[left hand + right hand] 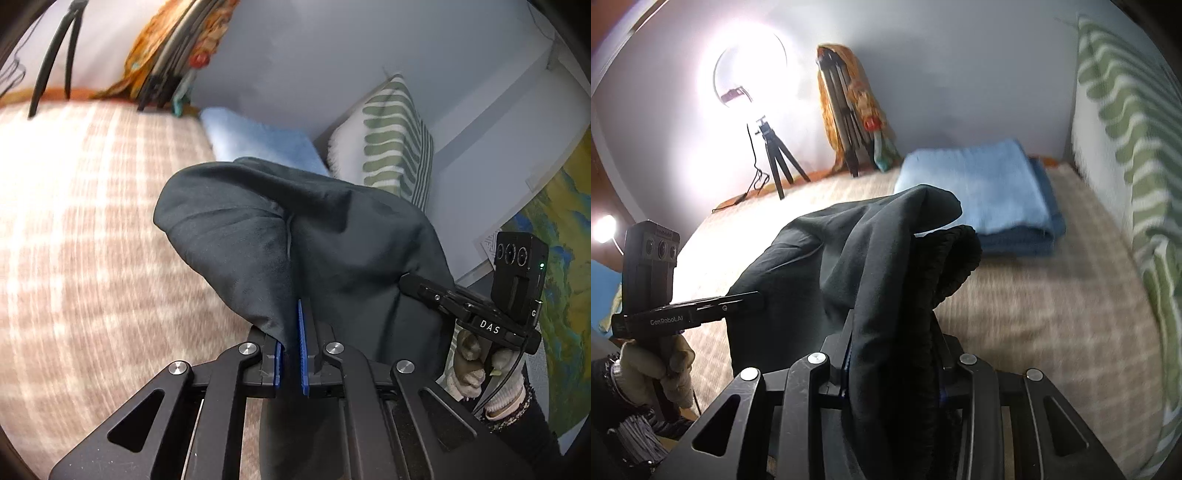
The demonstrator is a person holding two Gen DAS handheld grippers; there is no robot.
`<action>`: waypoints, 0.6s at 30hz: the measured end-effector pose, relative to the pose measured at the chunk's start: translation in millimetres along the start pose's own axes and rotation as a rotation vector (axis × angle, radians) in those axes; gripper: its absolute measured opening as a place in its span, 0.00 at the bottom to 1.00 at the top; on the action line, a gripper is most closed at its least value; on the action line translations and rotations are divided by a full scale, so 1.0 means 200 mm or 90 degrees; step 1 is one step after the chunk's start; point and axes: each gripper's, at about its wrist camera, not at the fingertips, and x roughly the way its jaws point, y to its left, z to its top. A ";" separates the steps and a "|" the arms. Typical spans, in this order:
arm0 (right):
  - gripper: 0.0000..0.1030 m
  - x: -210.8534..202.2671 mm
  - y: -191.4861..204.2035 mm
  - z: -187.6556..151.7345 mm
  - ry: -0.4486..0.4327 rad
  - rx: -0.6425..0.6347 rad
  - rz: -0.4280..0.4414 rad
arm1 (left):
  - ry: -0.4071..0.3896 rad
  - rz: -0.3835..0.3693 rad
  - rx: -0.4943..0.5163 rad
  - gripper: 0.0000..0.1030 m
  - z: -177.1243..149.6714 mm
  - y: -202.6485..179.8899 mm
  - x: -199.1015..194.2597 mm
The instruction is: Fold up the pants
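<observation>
Dark grey-black pants (332,236) hang bunched in the air above a plaid bedspread (81,236). My left gripper (291,354) is shut on a fold of the pants between its blue pads (303,354). My right gripper (892,365) is shut on the pants (849,266) near the ribbed elastic waistband (956,266), which drapes over its fingers and hides them. The right gripper also shows in the left wrist view (424,288) at the right edge of the cloth. The left gripper shows in the right wrist view (738,301) at the cloth's left edge.
A folded blue blanket (982,192) lies on the bed beyond the pants. A green-striped pillow (395,147) leans on the wall. A ring light on a tripod (768,147) and a cloth-draped tripod (849,110) stand at the bed's far end.
</observation>
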 end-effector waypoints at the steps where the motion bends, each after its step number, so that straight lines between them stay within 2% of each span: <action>1: 0.32 -0.01 0.01 0.04 -0.007 -0.008 -0.007 | -0.003 0.001 0.005 0.05 0.03 -0.01 0.00; 12: 0.32 0.01 -0.09 0.35 -0.057 -0.017 -0.036 | -0.037 0.006 0.050 0.05 0.39 -0.07 0.05; 18: 0.32 0.08 -0.18 0.56 -0.080 -0.032 -0.073 | -0.052 0.014 0.071 0.05 0.60 -0.08 0.14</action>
